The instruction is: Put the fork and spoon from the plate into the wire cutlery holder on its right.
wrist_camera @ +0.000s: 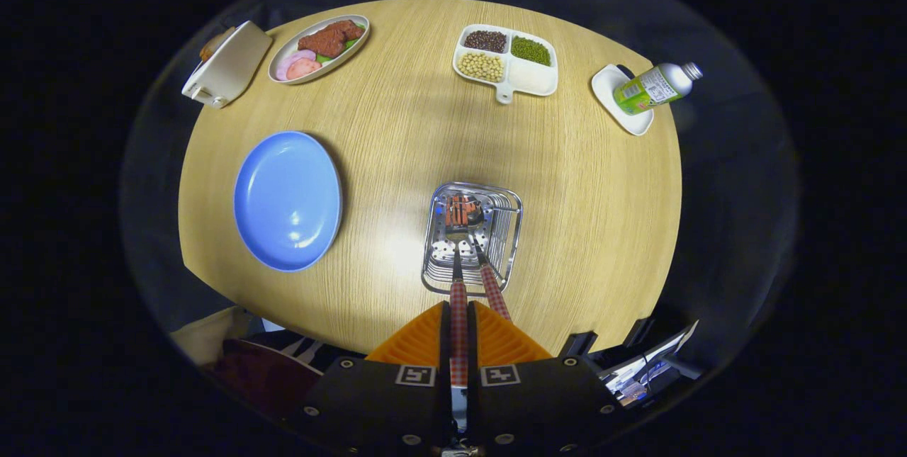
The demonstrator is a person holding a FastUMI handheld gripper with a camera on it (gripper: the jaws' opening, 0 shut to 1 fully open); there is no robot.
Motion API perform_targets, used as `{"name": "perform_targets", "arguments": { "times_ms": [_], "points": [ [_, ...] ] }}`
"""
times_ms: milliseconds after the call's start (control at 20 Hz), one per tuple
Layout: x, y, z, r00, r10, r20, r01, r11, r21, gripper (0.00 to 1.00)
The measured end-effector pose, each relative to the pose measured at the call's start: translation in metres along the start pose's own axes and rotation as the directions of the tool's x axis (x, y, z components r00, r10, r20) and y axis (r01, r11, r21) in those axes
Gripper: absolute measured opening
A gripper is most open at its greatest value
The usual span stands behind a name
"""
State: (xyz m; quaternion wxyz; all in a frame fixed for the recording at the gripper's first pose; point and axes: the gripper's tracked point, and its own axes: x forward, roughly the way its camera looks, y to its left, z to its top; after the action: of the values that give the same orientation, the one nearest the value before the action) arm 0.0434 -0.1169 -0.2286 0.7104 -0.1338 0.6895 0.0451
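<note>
Gripper [458, 322] clamped on checkered utensil handle [458, 315], head down in wire cutlery holder [510, 230]; 2nd utensil [494, 290] inside; blue plate [287, 200] bare.

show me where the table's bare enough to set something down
Broad bare wood lies between the blue plate and the wire cutlery holder, running up to the divided dish. Another patch sits right of the holder. The far edge is crowded. The gripper is shut on a checked-handled utensil over the holder.

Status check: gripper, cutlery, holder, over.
Hand-held gripper shut on one checked handle. Second utensil in wire holder. Blue plate empty. Nothing blocking.
</note>
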Motion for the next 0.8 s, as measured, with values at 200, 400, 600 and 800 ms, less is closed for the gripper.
{"name": "perform_targets", "arguments": {
  "times_ms": [200, 400, 600, 800],
  "points": [
    [0.013, 0.001, 0.005, 1.0, 0.005, -0.014, -0.005, 1.0, 0.004, 0.09],
    [0.014, 0.007, 0.009, 0.999, 0.048, 0.008, -0.049, 0.998, 0.035, 0.12],
    [0.001, 0.006, 0.017, 0.992, 0.085, 0.088, -0.093, 0.992, 0.083, 0.21],
    [-0.03, -0.003, 0.03, 0.963, 0.1, 0.252, -0.128, 0.987, 0.095, 0.41]
  ]
}}
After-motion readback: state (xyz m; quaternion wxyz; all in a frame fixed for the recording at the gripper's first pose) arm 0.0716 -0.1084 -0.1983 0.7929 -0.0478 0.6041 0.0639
